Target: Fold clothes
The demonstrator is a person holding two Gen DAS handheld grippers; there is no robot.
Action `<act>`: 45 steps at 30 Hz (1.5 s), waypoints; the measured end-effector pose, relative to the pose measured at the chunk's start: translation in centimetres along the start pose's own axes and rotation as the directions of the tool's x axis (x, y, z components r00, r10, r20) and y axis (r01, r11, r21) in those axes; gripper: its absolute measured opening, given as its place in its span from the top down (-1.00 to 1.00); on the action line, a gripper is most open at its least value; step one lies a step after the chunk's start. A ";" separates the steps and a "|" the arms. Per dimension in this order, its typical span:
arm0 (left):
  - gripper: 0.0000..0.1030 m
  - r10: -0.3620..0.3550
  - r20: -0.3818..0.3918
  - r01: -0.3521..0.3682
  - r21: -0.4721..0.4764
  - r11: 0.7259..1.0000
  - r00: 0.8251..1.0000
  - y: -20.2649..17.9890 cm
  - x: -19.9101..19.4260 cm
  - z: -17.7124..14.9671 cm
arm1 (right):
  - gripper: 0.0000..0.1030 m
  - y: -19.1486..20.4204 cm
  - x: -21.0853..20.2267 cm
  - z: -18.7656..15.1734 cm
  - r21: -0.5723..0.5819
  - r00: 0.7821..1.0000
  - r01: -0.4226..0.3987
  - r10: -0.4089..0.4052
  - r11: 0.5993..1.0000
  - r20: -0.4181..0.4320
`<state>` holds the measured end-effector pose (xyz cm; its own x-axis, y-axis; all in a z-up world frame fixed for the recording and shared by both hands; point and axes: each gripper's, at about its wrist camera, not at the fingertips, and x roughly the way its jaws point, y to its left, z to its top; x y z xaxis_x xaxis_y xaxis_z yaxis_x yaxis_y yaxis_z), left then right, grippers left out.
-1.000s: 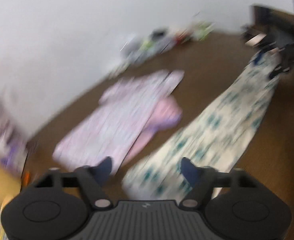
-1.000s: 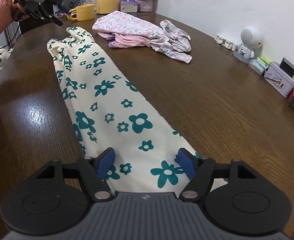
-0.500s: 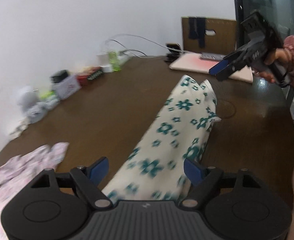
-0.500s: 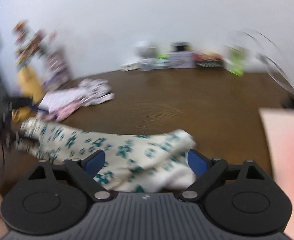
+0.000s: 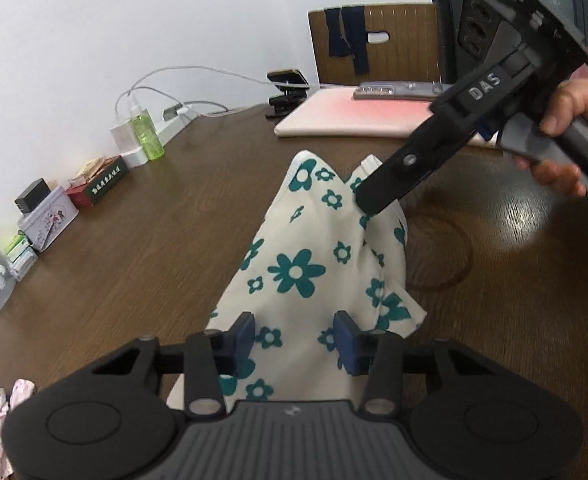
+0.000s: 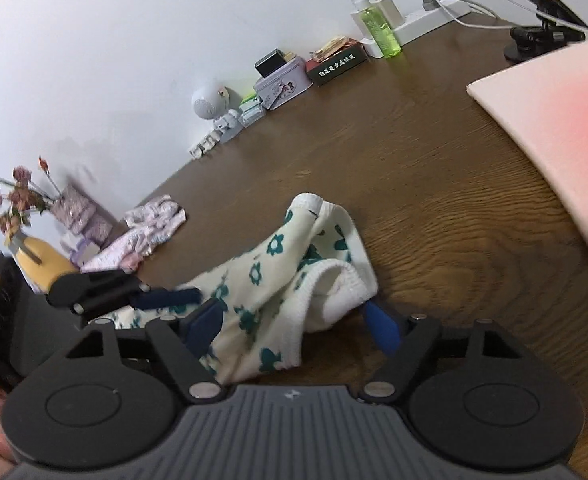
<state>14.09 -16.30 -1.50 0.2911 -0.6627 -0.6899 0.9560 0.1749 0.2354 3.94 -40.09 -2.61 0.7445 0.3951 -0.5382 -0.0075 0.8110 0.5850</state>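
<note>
Change since earlier frame: both grippers are now closing in on one end of the floral garment (image 5: pixel 302 268), which was lying out flat in a long strip a second ago.
Floral garment: I am seeing it bunching and lifting at the end nearer the pink pad (image 6: pixel 554 128), cuffs gaping, the rest trailing across the middle of the tabletop (image 5: pixel 153 240).
Left gripper (image 5: pixel 294 338): fingers are standing spread, cloth passing between them; I am not seeing a pinch.
Right gripper (image 6: pixel 294 320): jaws are standing apart with the ribbed hem draping over and between them; whether either pad is biting cloth I cannot tell.
Right hand (image 5: pixel 570 132): it is wrapping the handle, tool tip touching the raised fabric.
Pink floral clothes (image 6: pixel 141 236): these are sitting towards the far tabletop edge, beside the yellow vase (image 6: pixel 41 264).
Risk: I am judging that a loose hold is letting one layer slip, skewing the fold; dragging could sweep cloth towards the pad.
</note>
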 end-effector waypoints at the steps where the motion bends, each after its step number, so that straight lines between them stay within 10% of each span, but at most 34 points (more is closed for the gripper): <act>1: 0.16 -0.005 0.004 0.005 -0.014 1.000 1.000 0.2 0.0 -0.1 | -0.50 0.0 0.3 -0.1 0.014 1.000 -0.002 0.002 1.000 0.005; 13: 0.15 0.031 0.049 -0.028 -0.064 0.998 0.998 0.0 0.8 0.5 | 0.65 -0.2 2.2 -0.8 0.118 0.995 0.003 -0.015 0.993 0.102; 23: 0.14 0.127 0.050 -0.124 -0.049 0.991 0.991 0.2 -0.5 1.4 | 0.72 3.0 0.9 2.4 -0.118 0.976 0.096 -0.070 0.988 0.206; 32: 0.14 0.157 0.018 -0.153 -0.127 0.980 0.987 1.6 -2.0 -1.3 | 0.72 14.0 4.0 -0.6 -0.567 0.968 0.213 -0.093 0.796 0.233; 45: 0.13 0.299 0.110 -0.254 -0.306 0.917 0.948 4.8 -10.1 -5.4 | 0.65 17.5 9.2 -7.1 -0.731 0.987 0.158 -0.139 0.664 0.087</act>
<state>15.96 -4.83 2.93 0.5583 -0.6558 -0.5081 0.8138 0.5521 0.1816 5.95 -19.17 -1.59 0.7935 0.2398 -0.5594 -0.3754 0.9163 -0.1396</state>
